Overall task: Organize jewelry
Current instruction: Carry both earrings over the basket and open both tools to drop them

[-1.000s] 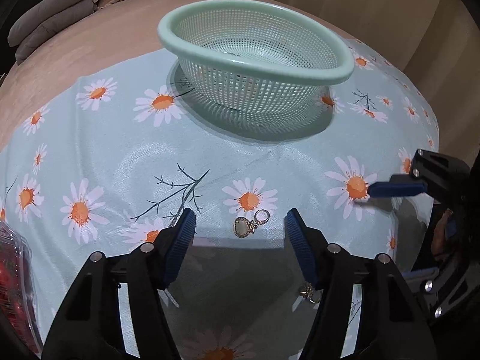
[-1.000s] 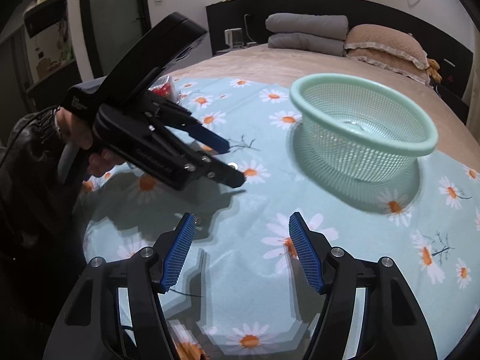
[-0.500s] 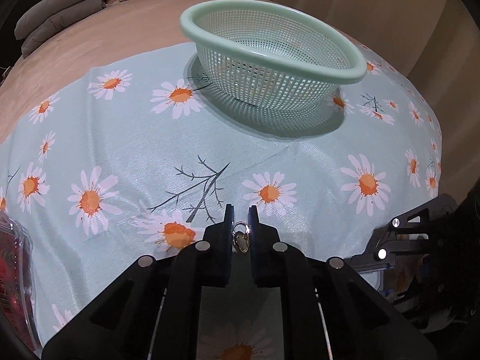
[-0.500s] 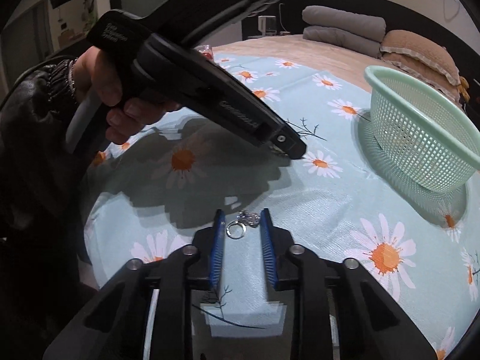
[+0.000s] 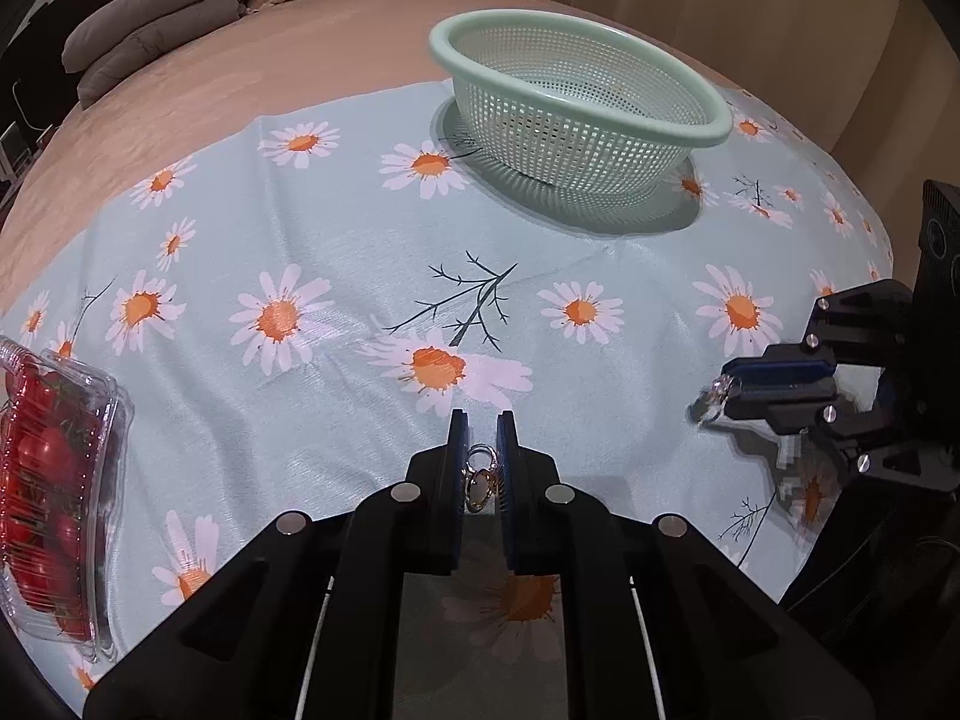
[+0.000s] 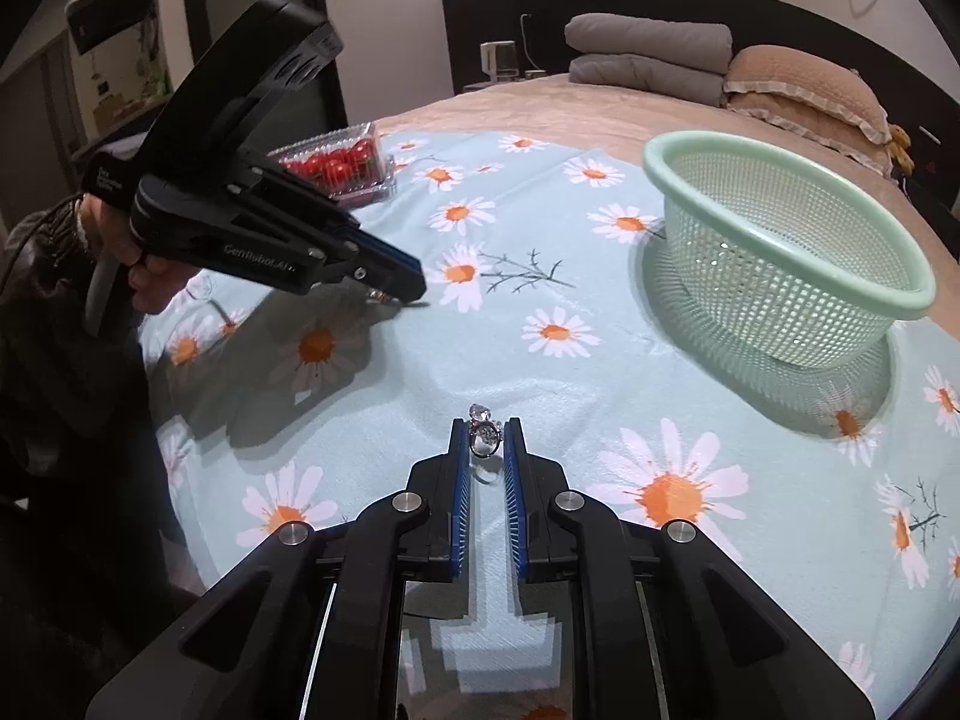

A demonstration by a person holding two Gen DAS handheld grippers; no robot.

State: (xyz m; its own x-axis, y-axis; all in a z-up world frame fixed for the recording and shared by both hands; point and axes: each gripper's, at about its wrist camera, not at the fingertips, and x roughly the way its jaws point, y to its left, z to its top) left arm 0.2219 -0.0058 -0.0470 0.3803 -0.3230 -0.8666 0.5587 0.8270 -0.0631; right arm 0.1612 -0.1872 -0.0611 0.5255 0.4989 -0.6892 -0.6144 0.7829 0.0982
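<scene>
My left gripper (image 5: 480,420) is shut on a small gold earring (image 5: 479,480) with an oval pendant, lifted just above the daisy-print cloth (image 5: 336,228). My right gripper (image 6: 485,423) is shut on a silver crystal earring (image 6: 483,435), also held a little over the cloth. The mint green mesh basket (image 5: 576,114) stands on the cloth well beyond both grippers, with nothing visible inside it. In the right wrist view the left gripper (image 6: 414,291) hangs at the left, held by a hand (image 6: 126,264). The left wrist view shows the right gripper (image 5: 720,384) at the right edge with the silver earring (image 5: 711,399) at its tips.
A clear plastic box of red cherry tomatoes (image 5: 48,462) lies at the cloth's left edge. The cloth covers part of a beige bed (image 5: 252,60); grey folded blankets (image 6: 648,57) and a frilled pillow (image 6: 804,90) sit at its head. Curtains (image 5: 750,18) hang beyond the basket.
Both grippers went from open to shut, each closing on an earring that lay on the cloth. The left gripper then lifted and moved back from the basket with the gold earring.
</scene>
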